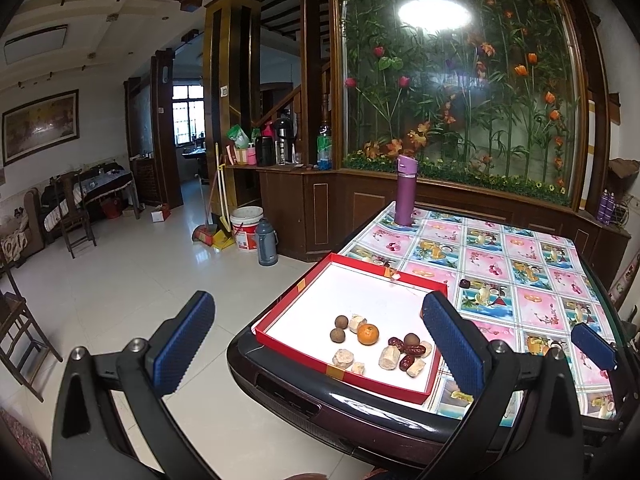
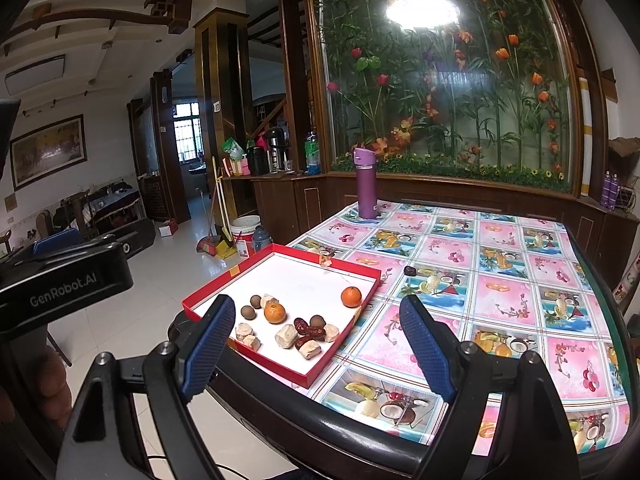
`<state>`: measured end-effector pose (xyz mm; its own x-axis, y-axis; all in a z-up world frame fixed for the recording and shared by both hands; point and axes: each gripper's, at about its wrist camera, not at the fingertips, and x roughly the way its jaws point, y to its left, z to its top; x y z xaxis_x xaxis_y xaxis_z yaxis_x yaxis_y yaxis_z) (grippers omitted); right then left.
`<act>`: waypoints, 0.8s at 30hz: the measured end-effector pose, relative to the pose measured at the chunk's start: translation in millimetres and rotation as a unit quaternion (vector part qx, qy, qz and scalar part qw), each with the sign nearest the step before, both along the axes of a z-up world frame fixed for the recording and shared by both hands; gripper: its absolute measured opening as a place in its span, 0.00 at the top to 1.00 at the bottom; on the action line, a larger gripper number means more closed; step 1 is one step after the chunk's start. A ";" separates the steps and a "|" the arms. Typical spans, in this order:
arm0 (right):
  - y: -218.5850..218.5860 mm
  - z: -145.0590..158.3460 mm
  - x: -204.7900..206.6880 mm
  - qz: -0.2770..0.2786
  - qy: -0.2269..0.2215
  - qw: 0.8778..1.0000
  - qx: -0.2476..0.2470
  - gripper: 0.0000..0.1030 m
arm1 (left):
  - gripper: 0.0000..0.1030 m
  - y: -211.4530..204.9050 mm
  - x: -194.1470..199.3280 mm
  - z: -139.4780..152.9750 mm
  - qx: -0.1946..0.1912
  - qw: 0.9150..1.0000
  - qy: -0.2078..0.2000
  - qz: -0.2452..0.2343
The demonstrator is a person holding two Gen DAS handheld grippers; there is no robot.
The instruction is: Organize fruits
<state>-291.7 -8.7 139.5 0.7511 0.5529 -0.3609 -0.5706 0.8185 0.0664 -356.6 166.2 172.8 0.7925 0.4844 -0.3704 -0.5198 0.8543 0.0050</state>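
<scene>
Right wrist view: red tray [image 2: 320,368] holds two oranges [image 2: 275,313], three brown longans [image 2: 247,312], perhaps three dates [image 2: 308,330]; both grippers [image 2: 320,344] gape wide, empty.

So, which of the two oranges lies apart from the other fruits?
The orange by the red box's right wall lies alone; the other orange sits among the longans and dates.

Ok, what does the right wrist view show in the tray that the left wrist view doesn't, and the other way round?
Right wrist only: a second orange near the tray's far right wall, hidden in the left view behind a claw finger. Left wrist only: nothing extra in the tray; it catches one finger of the right claw over the table. Both: the red tray, the other orange, the red dates, a lone dark fruit on the cloth, and the purple bottle.
</scene>
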 end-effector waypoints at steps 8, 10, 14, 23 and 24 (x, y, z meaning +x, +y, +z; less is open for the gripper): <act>-0.5 -3.3 3.9 -0.003 0.003 1.000 0.005 0.18 | 0.00 2.1 3.0 -2.3 -0.003 1.000 0.002 -0.001; -0.3 -3.4 5.0 -0.002 0.002 1.000 0.006 0.18 | 0.00 1.4 4.8 -1.4 -0.002 1.000 0.003 -0.001; 1.6 -2.5 5.1 -0.001 -0.002 1.000 0.003 0.18 | 0.00 1.3 5.9 0.3 -0.004 1.000 0.003 -0.004; 1.3 -0.8 10.6 -0.005 0.005 1.000 0.005 0.18 | 0.00 0.8 6.4 1.7 0.002 1.000 0.004 0.004; 1.0 -0.1 11.6 -0.006 0.005 1.000 0.004 0.18 | 0.00 0.8 7.4 2.6 0.002 1.000 0.003 0.006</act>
